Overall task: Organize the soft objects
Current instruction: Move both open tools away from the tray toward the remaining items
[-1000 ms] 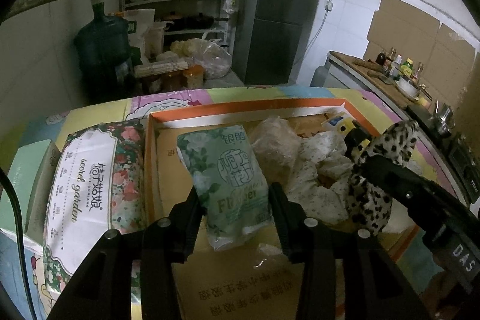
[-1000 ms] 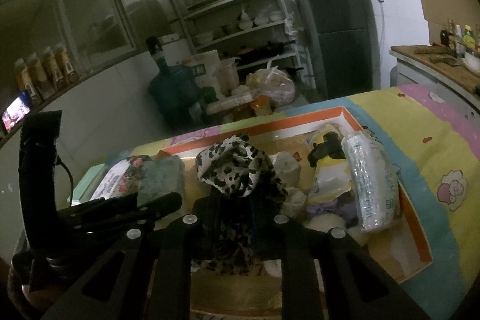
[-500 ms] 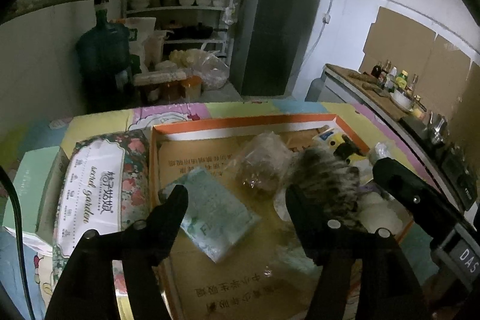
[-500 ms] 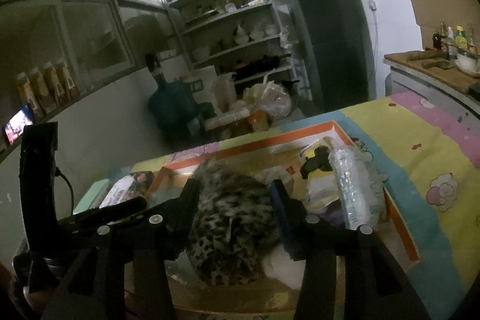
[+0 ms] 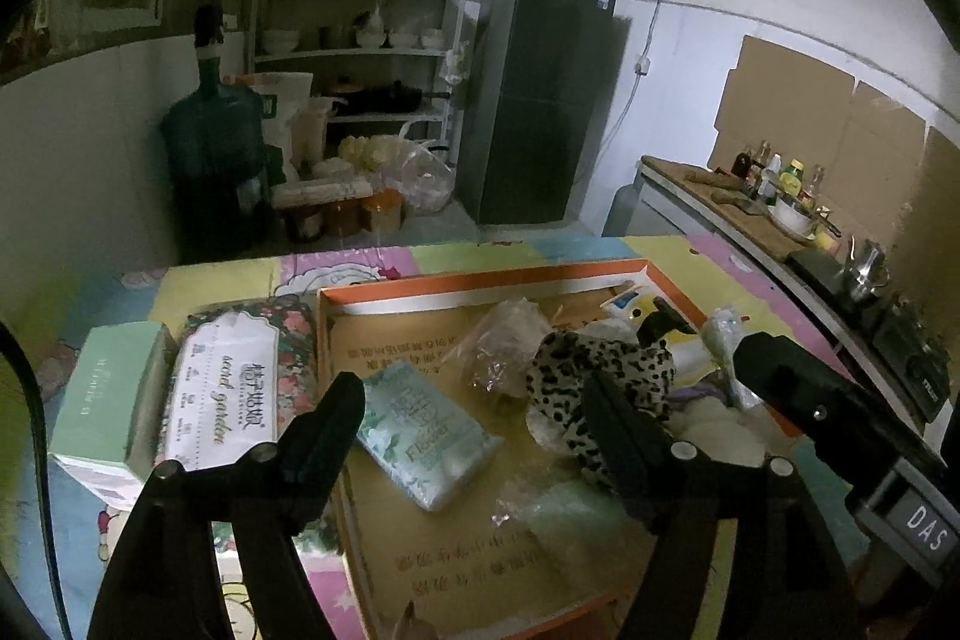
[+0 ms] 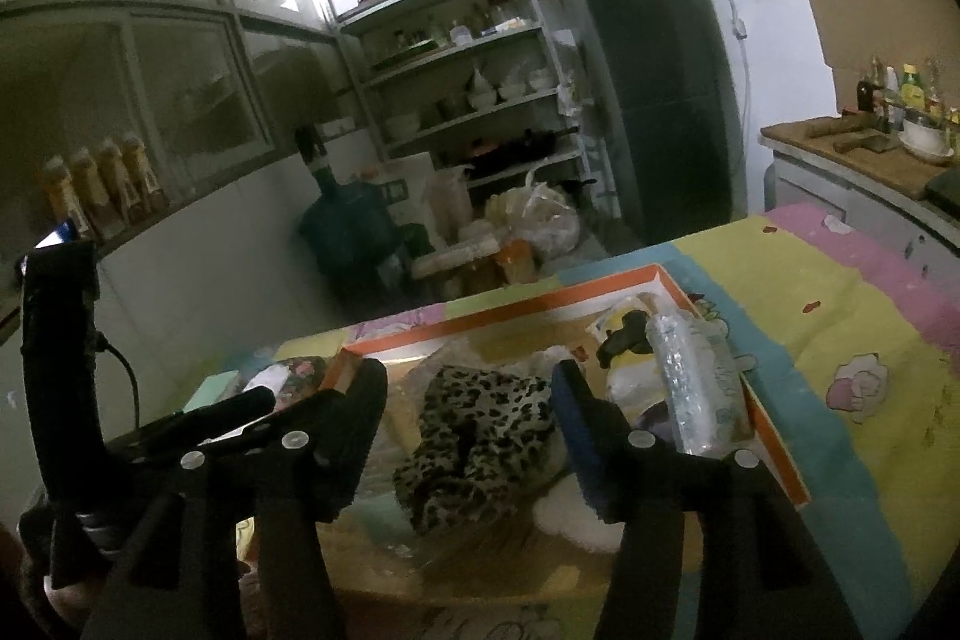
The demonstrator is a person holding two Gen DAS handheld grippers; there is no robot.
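An orange-rimmed cardboard box (image 5: pixel 480 280) lies on the table. In it rests a green tissue pack (image 5: pixel 429 439), flat on the box floor, below and between the spread fingers of my left gripper (image 5: pixel 474 400), whose jaws are opening with nothing pressed. A leopard-print cloth (image 6: pixel 480 430) lies in the box between the fingers of my right gripper (image 6: pixel 468 388); its jaws are opening too and the pads stand clear of the cloth. The cloth (image 5: pixel 600 382) also shows in the left wrist view, by the right finger.
A floral tissue pack (image 5: pixel 234 388) and a pale green box (image 5: pixel 108 406) lie left of the cardboard box. Inside it are a clear plastic bag (image 5: pixel 510 346), white fluffy pieces (image 5: pixel 714 418), a wrapped roll (image 6: pixel 690 382) and a yellow toy (image 6: pixel 624 340). A colourful cloth (image 6: pixel 840 340) covers the table.
Both grippers went from shut to open. The green tissue pack dropped flat onto the box floor and the leopard cloth fell into the box. Both grippers drew up and back a little.
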